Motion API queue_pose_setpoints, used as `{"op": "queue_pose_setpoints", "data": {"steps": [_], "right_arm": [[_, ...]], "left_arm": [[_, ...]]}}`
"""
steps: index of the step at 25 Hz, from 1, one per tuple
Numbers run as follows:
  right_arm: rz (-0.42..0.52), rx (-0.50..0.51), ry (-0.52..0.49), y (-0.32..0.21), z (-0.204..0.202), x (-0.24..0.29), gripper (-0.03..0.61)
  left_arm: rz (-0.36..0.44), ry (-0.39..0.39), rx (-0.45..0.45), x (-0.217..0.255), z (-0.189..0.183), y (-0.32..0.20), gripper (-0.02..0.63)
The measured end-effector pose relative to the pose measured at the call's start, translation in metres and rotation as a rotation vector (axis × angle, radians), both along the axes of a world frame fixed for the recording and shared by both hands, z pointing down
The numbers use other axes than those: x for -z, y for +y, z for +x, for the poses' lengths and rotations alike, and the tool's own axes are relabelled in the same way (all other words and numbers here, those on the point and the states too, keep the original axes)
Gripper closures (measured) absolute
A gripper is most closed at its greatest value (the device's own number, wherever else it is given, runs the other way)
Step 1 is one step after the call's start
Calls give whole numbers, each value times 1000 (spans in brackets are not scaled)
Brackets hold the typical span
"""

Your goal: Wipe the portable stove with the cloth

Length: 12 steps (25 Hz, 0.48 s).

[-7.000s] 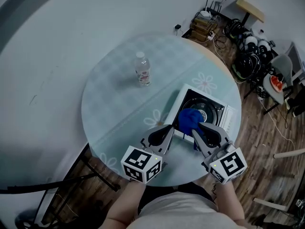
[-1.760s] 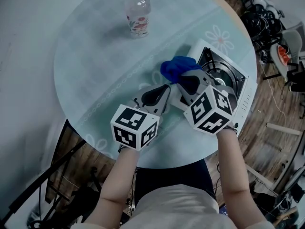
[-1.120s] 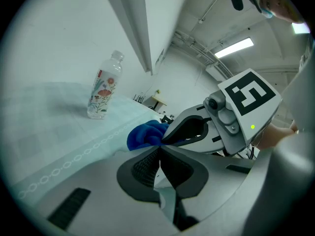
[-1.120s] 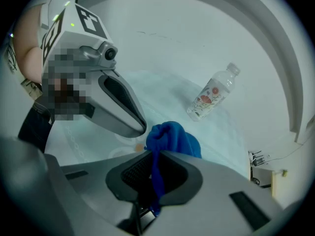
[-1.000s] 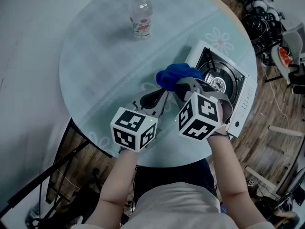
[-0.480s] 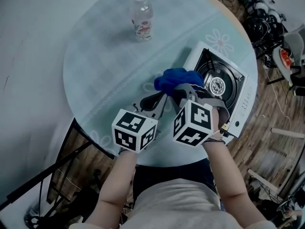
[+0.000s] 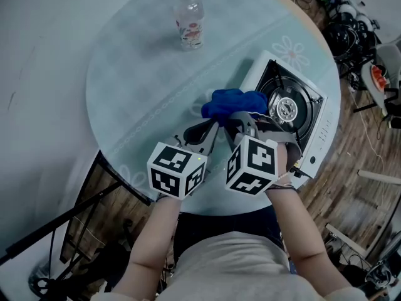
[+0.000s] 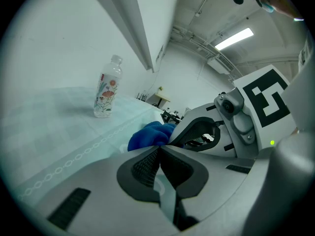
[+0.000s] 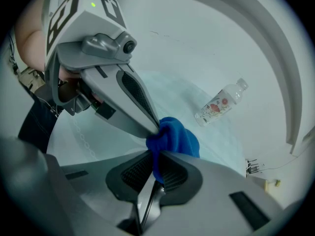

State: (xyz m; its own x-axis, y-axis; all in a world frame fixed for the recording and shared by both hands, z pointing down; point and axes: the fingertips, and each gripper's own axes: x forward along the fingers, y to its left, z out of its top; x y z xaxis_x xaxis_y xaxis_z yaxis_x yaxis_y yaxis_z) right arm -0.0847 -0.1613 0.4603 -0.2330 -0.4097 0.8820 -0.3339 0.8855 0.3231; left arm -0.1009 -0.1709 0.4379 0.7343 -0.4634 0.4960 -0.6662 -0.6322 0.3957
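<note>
1. while the right gripper (image 7: 241, 119) keeps its jaws clamped on a fold of the blue cloth (image 7: 229, 101), the bunched rest bulges out ahead of the tips, so the loose mass can do the rubbing.
2. the cloth sits at the left edge of the portable gas stove (image 7: 311, 135), beside the burner (image 7: 285, 108) and partly over the round table (image 7: 138, 93); i judge this the edge of a wiping stroke.
3. the left gripper (image 7: 212, 125) has its jaws together on nothing and lies just beside the right one, likely parked near the stove to steady it if needed.
4. the water bottle (image 7: 190, 25) stands upright well apart, out of the wiping path.
</note>
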Motion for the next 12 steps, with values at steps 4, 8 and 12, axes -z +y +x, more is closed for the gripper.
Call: {"op": "queue_pose_setpoints", "data": {"steps": [4,8,12], "right_arm": [[13,18,-10,4,-2,1,523],[22,26,-28,11,0,1,523],[25,40,-31,17,1,0,523]], "left_arm": [[0,0,10,0,-1,4,591],[11,-13,30,2,-3,7,591],[17,-18,54,5,-5,11,591]]}}
